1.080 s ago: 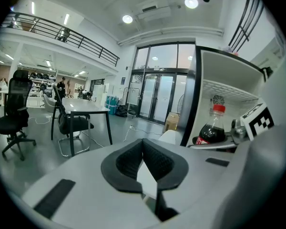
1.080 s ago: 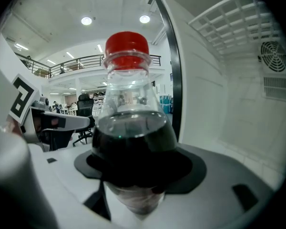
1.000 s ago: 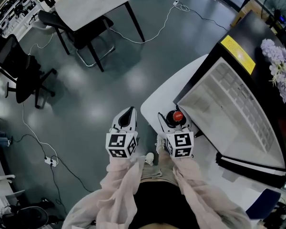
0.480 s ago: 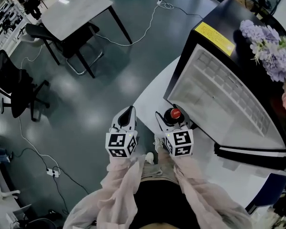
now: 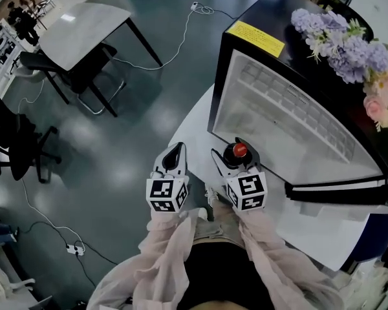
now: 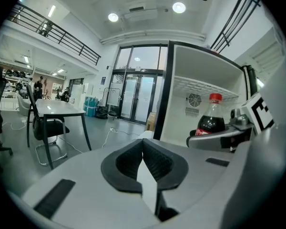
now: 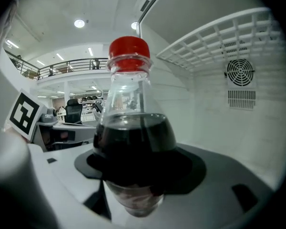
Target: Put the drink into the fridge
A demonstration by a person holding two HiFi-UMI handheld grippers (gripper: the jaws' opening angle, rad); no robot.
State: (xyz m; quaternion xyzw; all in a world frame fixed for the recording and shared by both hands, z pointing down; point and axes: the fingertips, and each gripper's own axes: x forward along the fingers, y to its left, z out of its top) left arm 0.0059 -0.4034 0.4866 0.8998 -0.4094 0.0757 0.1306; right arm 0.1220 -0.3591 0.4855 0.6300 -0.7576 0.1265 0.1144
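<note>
Right gripper view: my right gripper has its two dark fingers around the fat part of the bottle, one on each side, and they press on it. The bottle stands straight up. It has a red cap, and dark drink fills its lower part. Just behind it and to the right are the white walls of the fridge. There is a wire shelf up high and a round fan on the back wall.

In the head view, the fridge is a black box that sits on a white table. Its front is open, and purple flowers are on top. The bottle is in the air right at the open front, over the table. I cannot tell if it is inside.

My left gripper holds nothing. Its two fingers are pressed together, tip to tip. It is beside the right one, out over the grey floor, near the table's edge. Loose pale sleeves cover both arms.
</note>
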